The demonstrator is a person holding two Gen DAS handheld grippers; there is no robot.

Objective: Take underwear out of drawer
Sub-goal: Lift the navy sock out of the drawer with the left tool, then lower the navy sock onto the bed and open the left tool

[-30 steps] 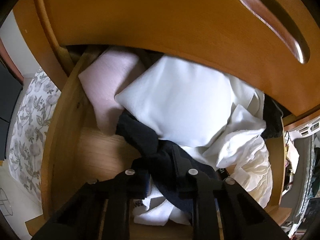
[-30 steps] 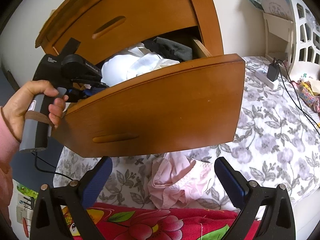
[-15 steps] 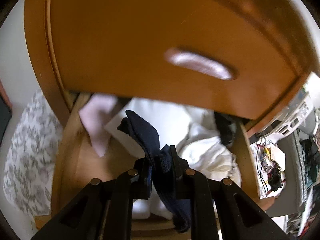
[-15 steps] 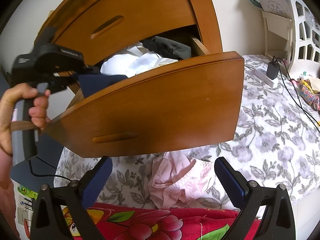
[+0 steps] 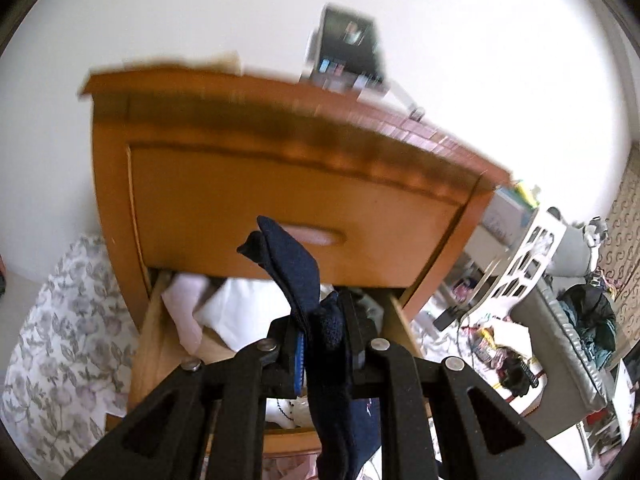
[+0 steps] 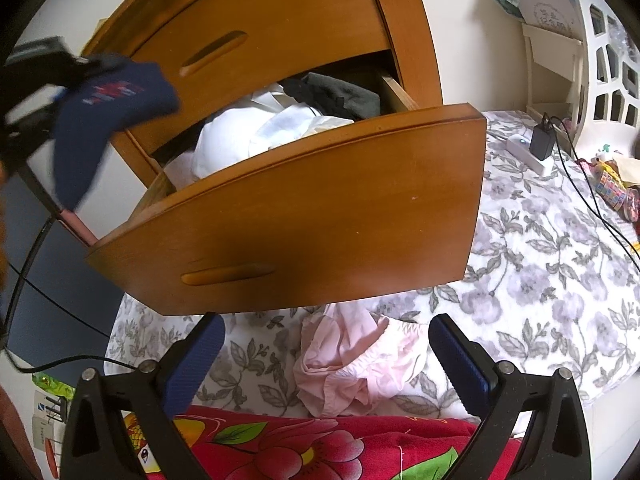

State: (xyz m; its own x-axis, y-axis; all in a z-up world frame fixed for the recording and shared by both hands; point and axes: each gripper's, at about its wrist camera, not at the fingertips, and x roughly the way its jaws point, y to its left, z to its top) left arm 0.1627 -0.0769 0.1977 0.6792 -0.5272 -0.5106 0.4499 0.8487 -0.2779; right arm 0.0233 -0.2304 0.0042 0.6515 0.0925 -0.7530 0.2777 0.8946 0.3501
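Now | left gripper (image 5: 320,344) fingers pinch navy underwear (image 6: 100,120) above drawer (image 6: 300,220) rim | right gripper (image 6: 326,364) fingers spread

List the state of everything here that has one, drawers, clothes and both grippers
Lower drawer: pulled open, clothes inside.
Upper drawer: closed.
Navy underwear: clamped, lifted out of the drawer.
Left gripper: jaws shut on the navy underwear.
Right gripper: jaws open, empty.
Pink underwear: crumpled on the floral bedspread.

Bright daylight, fisheye-bent edges, left view motion-blurred, right view sharp
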